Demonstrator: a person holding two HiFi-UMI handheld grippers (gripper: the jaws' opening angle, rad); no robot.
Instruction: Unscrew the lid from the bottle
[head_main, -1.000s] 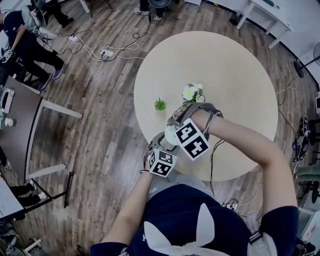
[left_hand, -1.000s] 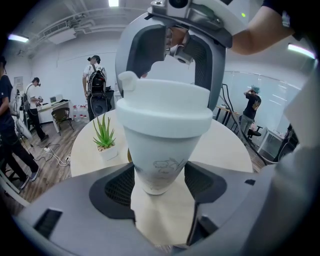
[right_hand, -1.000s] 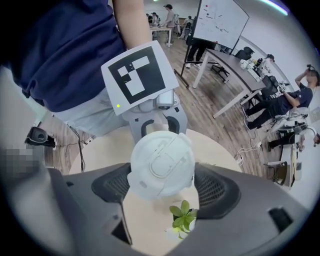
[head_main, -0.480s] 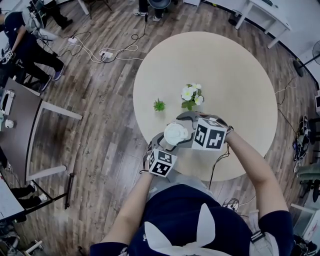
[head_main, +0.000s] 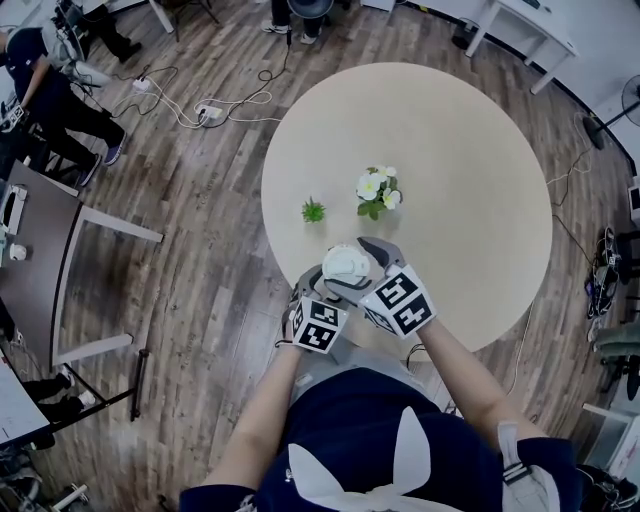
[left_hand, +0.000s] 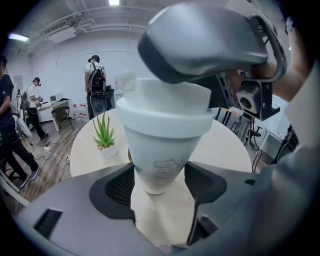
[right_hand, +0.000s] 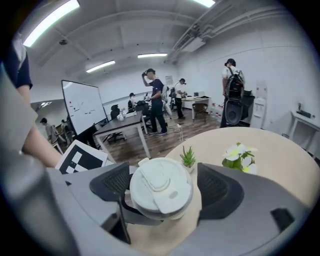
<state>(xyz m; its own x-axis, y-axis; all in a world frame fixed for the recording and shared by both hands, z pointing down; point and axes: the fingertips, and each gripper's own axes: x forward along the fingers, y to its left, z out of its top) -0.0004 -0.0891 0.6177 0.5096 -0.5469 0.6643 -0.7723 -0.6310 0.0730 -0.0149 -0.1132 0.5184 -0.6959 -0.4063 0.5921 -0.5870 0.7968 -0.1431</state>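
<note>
Bottle looks light, smooth and tapered, so it may slip; your left tongs clamp its lower body above the near bench edge. Your right tongs are opening around the lid; grip its rim.

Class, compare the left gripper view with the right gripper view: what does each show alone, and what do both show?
Left only: the white tapered bottle's body gripped by the left gripper. Right only: the round white lid's top between the right gripper's opening jaws, and white flowers. Both: the small green potted plant and the round beige table.
</note>
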